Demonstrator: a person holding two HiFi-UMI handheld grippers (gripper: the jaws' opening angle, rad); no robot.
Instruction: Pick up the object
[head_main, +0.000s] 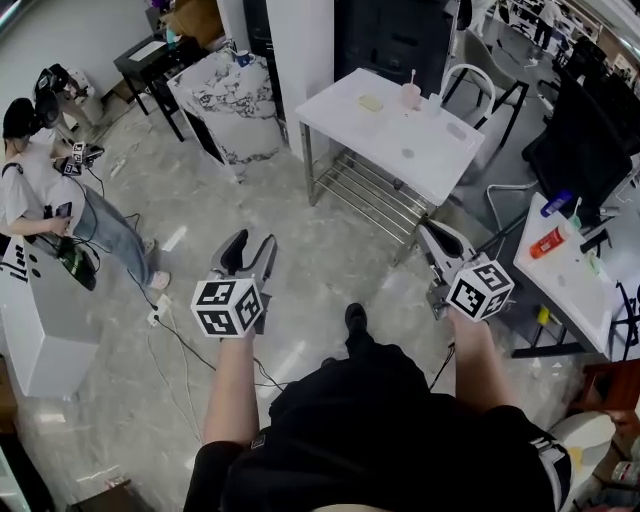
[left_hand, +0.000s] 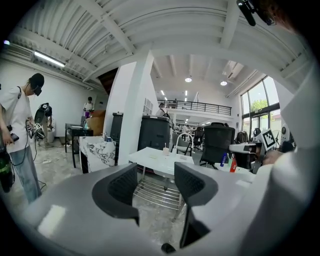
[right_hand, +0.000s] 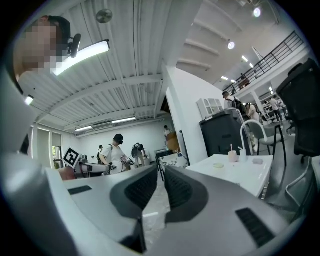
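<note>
Approach step, judged: held left gripper (head_main: 252, 248) fingers wide, right gripper (head_main: 430, 235) fingers narrow, both empty. Spotted likely target, small pink cup (head_main: 411, 96), on white rectangular tabletop (head_main: 440, 150) well beyond fingers; needed walking closer.

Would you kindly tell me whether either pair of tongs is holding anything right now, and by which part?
Nothing is held. The left tongs stand open and empty; the right tongs are closed with nothing between them.

A pale marble floor (head_main: 300, 250), a white table (head_main: 350, 125) near a white pillar (head_main: 300, 40), and a ceiling strip light (left_hand: 49, 58).
</note>
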